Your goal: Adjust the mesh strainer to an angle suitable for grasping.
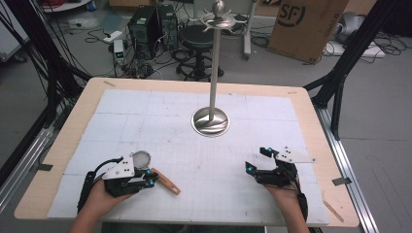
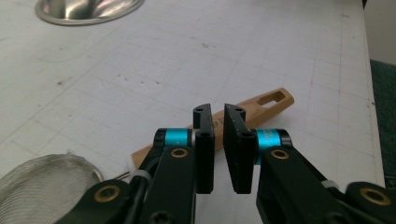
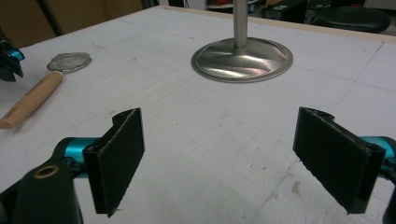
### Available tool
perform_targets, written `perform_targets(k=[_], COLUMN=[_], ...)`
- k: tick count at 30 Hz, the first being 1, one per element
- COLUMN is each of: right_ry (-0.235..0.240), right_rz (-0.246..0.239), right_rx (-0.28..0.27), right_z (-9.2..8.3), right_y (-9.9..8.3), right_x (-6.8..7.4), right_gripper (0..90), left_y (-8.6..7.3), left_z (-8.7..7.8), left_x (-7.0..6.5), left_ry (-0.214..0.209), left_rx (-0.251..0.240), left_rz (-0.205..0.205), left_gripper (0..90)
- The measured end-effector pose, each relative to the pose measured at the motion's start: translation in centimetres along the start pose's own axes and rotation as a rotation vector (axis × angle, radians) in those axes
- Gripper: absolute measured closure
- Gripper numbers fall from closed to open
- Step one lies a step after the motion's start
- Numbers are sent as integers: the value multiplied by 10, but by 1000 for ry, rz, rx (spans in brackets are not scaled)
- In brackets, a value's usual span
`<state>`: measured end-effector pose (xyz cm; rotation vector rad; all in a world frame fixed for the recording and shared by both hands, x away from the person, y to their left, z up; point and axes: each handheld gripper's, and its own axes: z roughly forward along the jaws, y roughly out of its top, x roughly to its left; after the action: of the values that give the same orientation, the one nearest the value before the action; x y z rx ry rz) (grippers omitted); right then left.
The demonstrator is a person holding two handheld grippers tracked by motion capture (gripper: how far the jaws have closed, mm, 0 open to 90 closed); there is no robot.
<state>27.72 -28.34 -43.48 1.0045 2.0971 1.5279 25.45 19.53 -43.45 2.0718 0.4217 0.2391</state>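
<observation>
Left claw [image 2: 218, 112] is nearly pressed together over the strainer's wooden handle [image 2: 261, 105], gripping nothing. Right claw [image 3: 218, 161] hangs spread above the counter [image 3: 187, 135].

I count one strainer [image 1: 142, 158] on my table [image 1: 311, 104]: one round mesh bowl on one wooden handle [image 2: 261, 105], and that handle has one slot near its end. One metal stand [image 1: 211, 121] is on the mat: one round base, one upright pole, one knob on top. I have two grippers in view, the left gripper [image 1: 151, 182] and the right gripper [image 1: 256, 159], each with two black jaws and each in one hand, so two hands. One white mat [image 1: 121, 111] covers the table. Behind it I make out one black stool [image 1: 197, 36] and one cardboard box [image 1: 306, 26].
</observation>
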Motion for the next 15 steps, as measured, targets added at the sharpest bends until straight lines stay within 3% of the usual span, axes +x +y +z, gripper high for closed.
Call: perform_targets(k=[9,15], right_ry=[1,2], right_rz=[-1,0], right_rx=[4,6], right_z=[1,1], right_y=[0,0], right_x=[0,0], right_gripper=[156,156], left_y=[6,8], left_z=[22,30], left_x=[-16,-21], left_ry=[-64,-68], left_rx=[86,130], left_rz=[77,108], left_gripper=[868,875])
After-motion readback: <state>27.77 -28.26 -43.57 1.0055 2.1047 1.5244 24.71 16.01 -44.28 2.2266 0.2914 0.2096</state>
